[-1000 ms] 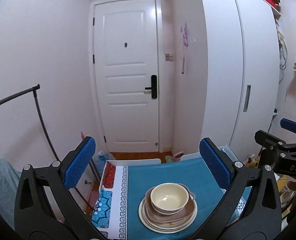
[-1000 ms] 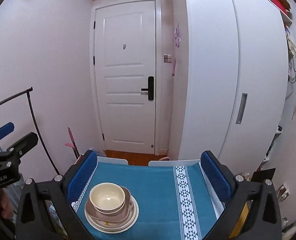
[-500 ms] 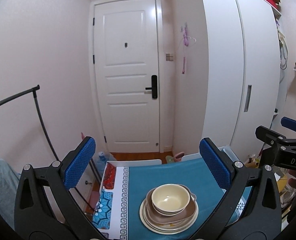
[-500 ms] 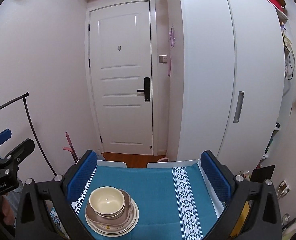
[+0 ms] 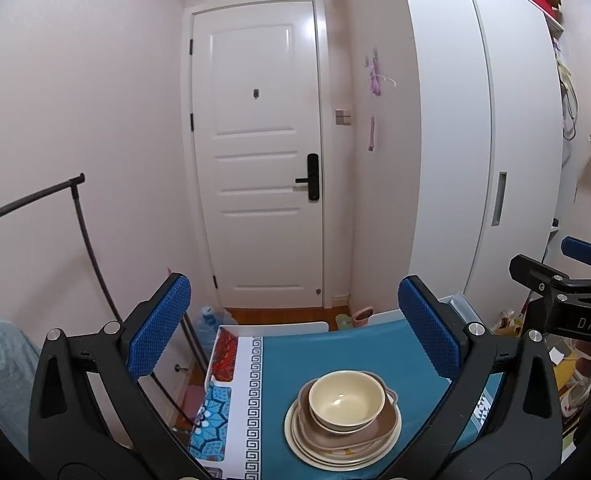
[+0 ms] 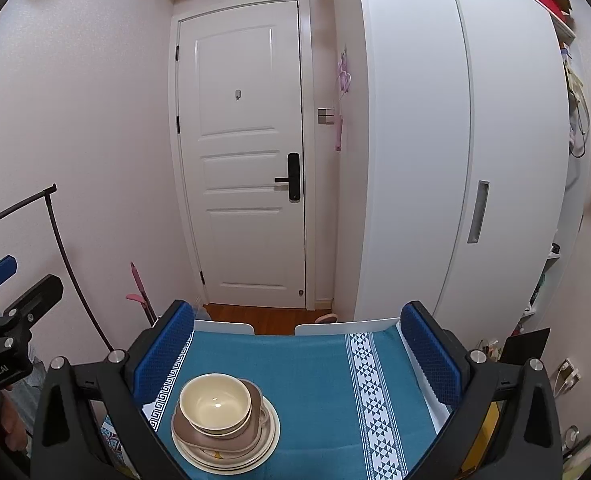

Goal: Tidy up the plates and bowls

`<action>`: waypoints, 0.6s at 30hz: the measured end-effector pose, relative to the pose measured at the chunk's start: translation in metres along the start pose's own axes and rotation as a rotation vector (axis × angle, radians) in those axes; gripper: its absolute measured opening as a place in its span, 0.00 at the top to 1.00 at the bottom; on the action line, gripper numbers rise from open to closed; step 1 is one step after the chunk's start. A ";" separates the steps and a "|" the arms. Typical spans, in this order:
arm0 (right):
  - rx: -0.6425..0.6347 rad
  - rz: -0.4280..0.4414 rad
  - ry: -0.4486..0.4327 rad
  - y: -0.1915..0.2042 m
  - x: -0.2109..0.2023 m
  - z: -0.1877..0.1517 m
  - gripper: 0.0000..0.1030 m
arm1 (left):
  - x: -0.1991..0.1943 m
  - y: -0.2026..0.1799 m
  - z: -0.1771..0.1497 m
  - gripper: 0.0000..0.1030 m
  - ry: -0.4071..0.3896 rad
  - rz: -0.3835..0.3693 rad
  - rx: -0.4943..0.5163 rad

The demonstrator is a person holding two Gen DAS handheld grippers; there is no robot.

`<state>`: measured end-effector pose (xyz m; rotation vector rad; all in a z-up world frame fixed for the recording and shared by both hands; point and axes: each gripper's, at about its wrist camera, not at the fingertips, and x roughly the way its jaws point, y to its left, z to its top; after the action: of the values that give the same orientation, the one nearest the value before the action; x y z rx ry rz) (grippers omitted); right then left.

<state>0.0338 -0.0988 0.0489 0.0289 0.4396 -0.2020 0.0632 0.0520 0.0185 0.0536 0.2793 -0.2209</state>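
Note:
A cream bowl [image 5: 346, 399] sits on top of a stack: a second bowl under it, a brown handled dish [image 5: 383, 424], then cream plates [image 5: 307, 446]. The stack stands on a teal tablecloth [image 5: 335, 356]. In the right wrist view the cream bowl [image 6: 214, 402] and the plates [image 6: 269, 436] lie at the lower left. My left gripper [image 5: 293, 344] is open and empty, held above and behind the stack. My right gripper [image 6: 297, 354] is open and empty, to the right of the stack.
A white door [image 5: 261, 152] and a tall white wardrobe [image 5: 455, 160] stand beyond the table. A black clothes rail [image 5: 83, 220] stands on the left. The table's far edge [image 6: 319, 328] drops to a wood floor. Clutter lies on the floor at right [image 5: 567, 372].
Both grippers have shifted slightly; the right wrist view has drifted so the stack sits a little further right in it. Nothing was taken hold of or let go.

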 end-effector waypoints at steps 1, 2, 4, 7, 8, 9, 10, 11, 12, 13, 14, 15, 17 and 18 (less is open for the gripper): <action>0.000 0.000 0.000 0.000 0.000 0.000 0.00 | 0.000 0.000 0.000 0.00 0.001 0.004 0.001; 0.000 0.000 0.002 -0.001 0.000 0.000 0.00 | 0.000 0.000 0.000 0.00 0.003 0.006 0.003; 0.004 -0.003 0.007 0.000 0.002 0.000 0.00 | 0.001 0.000 0.000 0.00 0.007 0.006 0.003; 0.003 -0.002 0.009 0.000 0.003 -0.001 0.00 | 0.002 0.001 0.000 0.00 0.007 0.006 0.001; 0.002 -0.001 0.011 0.001 0.003 -0.001 0.00 | 0.002 0.002 0.001 0.00 0.008 0.005 -0.001; 0.003 -0.002 0.011 0.002 0.003 -0.002 0.00 | 0.003 0.002 0.000 0.00 0.010 0.005 -0.003; 0.002 -0.002 0.013 0.003 0.003 -0.002 0.00 | 0.004 0.002 0.001 0.00 0.012 0.003 -0.005; 0.003 -0.005 0.013 0.003 0.005 -0.002 0.00 | 0.005 0.003 0.001 0.00 0.015 -0.001 -0.007; 0.004 -0.005 0.014 0.004 0.005 -0.003 0.00 | 0.006 0.002 0.001 0.00 0.018 -0.003 -0.007; 0.005 -0.005 0.016 0.004 0.005 -0.003 0.00 | 0.007 0.002 0.001 0.00 0.023 -0.002 -0.007; 0.005 -0.006 0.017 0.004 0.006 -0.002 0.00 | 0.008 0.002 0.001 0.00 0.025 0.000 -0.006; 0.006 -0.006 0.019 0.005 0.007 -0.002 0.00 | 0.009 0.002 0.001 0.00 0.026 0.001 -0.004; 0.007 -0.008 0.020 0.005 0.008 -0.002 0.00 | 0.009 0.002 0.003 0.00 0.023 0.003 -0.003; 0.008 -0.009 0.020 0.006 0.008 -0.002 0.00 | 0.010 0.002 0.003 0.00 0.023 0.004 -0.003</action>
<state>0.0414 -0.0947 0.0430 0.0370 0.4592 -0.2129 0.0738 0.0514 0.0189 0.0538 0.3019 -0.2156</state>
